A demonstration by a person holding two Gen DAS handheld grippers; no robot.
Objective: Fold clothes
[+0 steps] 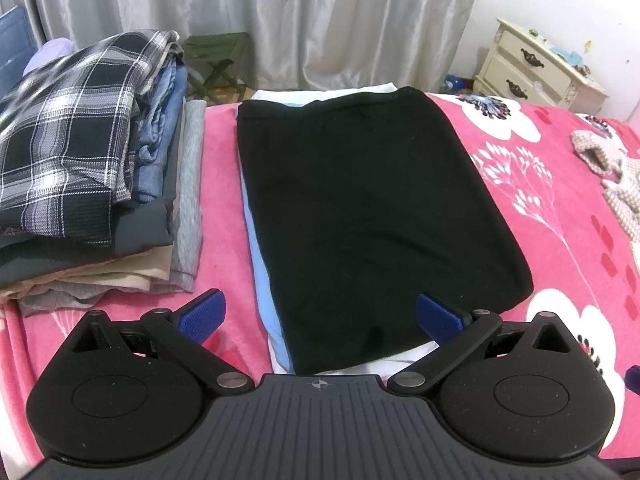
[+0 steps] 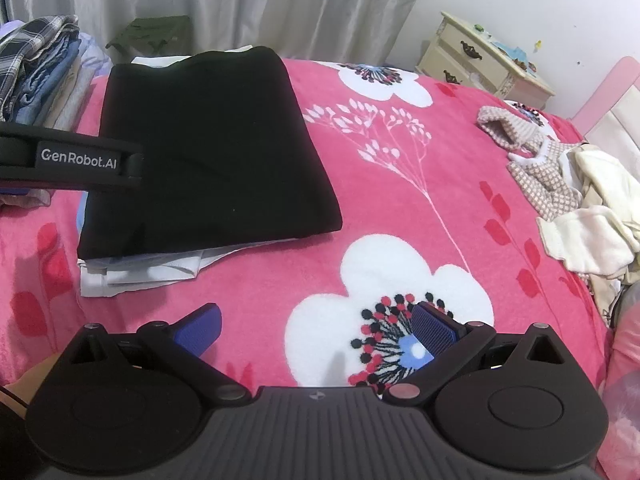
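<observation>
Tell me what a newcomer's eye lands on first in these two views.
First, the bright pink fleece blanket with big white flowers covering the bed. Next, the flat-folded black garment on it, ahead of the open left hand-held gripper, atop white and light-blue pieces. To its left, a tall stack of folded clothes topped by black-and-white plaid; far right, unfolded cream and checked clothes.

The black garment is a matt, fine-knit cloth, lying on a fuzzy pink fleece blanket with a soft nap. The left tongs and right tongs are matt black plastic with ribbed blue pads and dull metal pivot pins. The curtain behind is a glossy grey satin, and the nightstand looks like cream-painted wood.
</observation>
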